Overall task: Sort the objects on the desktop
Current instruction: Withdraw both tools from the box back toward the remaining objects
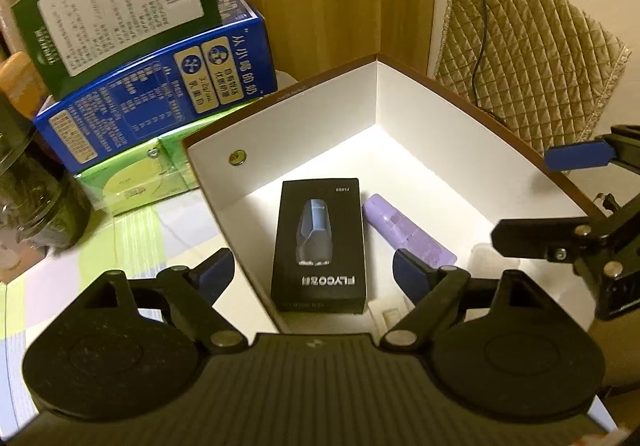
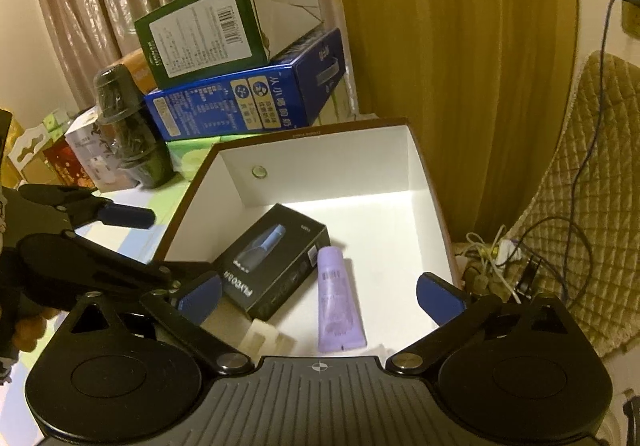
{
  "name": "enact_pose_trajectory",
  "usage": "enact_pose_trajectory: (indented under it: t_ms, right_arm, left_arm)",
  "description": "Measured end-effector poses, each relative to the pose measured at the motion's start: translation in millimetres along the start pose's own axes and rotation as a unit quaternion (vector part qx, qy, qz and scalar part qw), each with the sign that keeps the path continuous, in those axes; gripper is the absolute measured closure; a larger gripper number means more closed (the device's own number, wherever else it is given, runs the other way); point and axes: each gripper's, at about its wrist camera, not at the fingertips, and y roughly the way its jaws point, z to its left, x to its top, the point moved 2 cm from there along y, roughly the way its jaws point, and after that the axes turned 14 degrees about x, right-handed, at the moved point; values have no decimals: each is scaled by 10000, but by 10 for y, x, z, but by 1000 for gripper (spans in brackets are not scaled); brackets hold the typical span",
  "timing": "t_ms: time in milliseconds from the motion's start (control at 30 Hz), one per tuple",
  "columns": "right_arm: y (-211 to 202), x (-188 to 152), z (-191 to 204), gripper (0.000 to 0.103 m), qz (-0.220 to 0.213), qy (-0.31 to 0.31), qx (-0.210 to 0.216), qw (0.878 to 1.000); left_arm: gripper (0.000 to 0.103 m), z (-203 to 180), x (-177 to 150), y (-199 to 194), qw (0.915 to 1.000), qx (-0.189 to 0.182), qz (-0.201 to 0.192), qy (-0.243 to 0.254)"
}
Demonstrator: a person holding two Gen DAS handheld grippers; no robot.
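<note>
Both your grippers hang over the open white box (image 1: 420,93) with jaws spread wide and nothing held. The purple tube (image 2: 339,304) lies flat on the box floor just beside the black shaver carton (image 2: 276,260). Its long axis runs away from your right gripper (image 2: 320,298), which is directly above it and nearer than the left gripper (image 1: 316,274).

Table (image 1: 168,242) in pastel checked cloth, open white-lined box (image 1: 424,149), stacked cartons (image 1: 160,101), dark jar (image 1: 36,201)

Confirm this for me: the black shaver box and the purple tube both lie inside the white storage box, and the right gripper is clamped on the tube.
Wrong on the grip. The right gripper is open and holds nothing, as the right wrist view shows. The black shaver box and the purple tube do lie inside the white storage box.
</note>
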Motion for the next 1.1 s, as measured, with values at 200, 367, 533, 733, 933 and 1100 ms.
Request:
enact_pose_trajectory:
  t_ms: [200, 367, 533, 733, 933, 1100]
  right_arm:
    - [-186, -134, 114, 2, -69, 22, -50, 10000]
    - [-329, -226, 222, 2, -142, 9, -65, 9999]
    - [-476, -310, 365, 2, -219, -86, -72, 9997]
    - [-607, -435, 519, 2, -253, -143, -28, 9996]
    - [-725, -563, 642, 2, -246, -203, -53, 9995]
    - [-773, -669, 747, 2, -193, -232, -45, 9995]
  left_arm:
    - [14, 63, -115, -261, 9998, 16, -2, -175]
    - [12, 89, -207, -457, 9996, 58, -20, -287]
    - [10, 125, -320, -665, 9990, 151, -61, -408]
    - [8, 166, -467, -905, 9985, 265, -73, -471]
    - [7, 166, -640, -1128, 9978, 323, -107, -561]
    - [4, 176, -809, -1284, 9971, 385, -110, -653]
